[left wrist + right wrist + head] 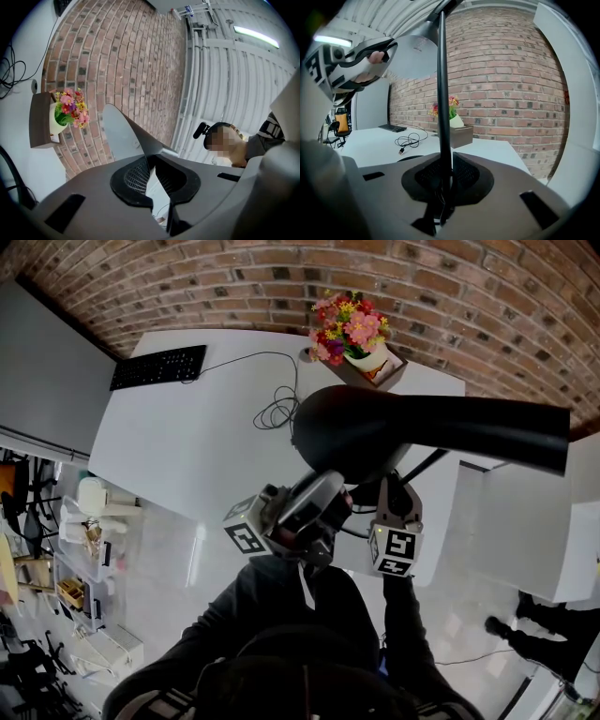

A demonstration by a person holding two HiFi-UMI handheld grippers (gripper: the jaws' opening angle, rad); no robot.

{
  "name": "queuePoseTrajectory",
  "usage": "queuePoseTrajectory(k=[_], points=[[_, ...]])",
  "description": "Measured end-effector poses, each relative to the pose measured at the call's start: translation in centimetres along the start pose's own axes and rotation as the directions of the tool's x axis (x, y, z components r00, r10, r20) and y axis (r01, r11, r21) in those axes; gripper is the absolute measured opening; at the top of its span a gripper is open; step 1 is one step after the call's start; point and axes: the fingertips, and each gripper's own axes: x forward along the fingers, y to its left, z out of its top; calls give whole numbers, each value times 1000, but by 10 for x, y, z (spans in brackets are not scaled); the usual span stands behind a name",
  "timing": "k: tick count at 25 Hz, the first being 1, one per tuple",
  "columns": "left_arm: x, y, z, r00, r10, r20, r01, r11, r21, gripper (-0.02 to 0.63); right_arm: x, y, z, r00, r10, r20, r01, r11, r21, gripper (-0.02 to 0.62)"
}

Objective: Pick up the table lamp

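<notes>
The black table lamp (pixel 349 430) stands at the near edge of the white table (pixel 187 446), its wide shade under my head camera. My left gripper (pixel 314 507) reaches up and is shut on the thin rim of the shade (pixel 123 137), whose pale inner side shows in the left gripper view between the pads (pixel 133 178). My right gripper (pixel 394 498) is shut on the lamp's thin black pole (pixel 442 103), which rises straight out of its jaws. In the right gripper view the left gripper (pixel 361 58) holds the shade (pixel 412 56) at the upper left.
A black keyboard (pixel 157 367) lies at the table's far left and a coiled cable (pixel 275 412) near the middle. A flower pot on a brown box (pixel 354 334) stands by the brick wall. Shelves with clutter (pixel 84 559) are at the left. A person (pixel 234 145) stands nearby.
</notes>
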Motion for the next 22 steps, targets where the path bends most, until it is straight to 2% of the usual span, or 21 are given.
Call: queuePoseTrajectory(k=[6, 11, 18, 22], points=[[2, -1, -1, 998, -57, 21, 59, 995, -86, 26, -2, -2, 1, 999, -41, 18, 41, 999, 27, 43], [12, -8, -4, 993, -115, 24, 117, 987, -110, 18, -12, -3, 7, 997, -69, 36, 67, 997, 44, 43], [14, -13, -1, 988, -150, 40, 155, 977, -146, 15, -28, 7, 9, 996, -79, 46, 75, 994, 81, 38], [18, -24, -5, 983, -181, 18, 181, 972, -148, 15, -35, 5, 15, 993, -99, 68, 93, 992, 87, 38]])
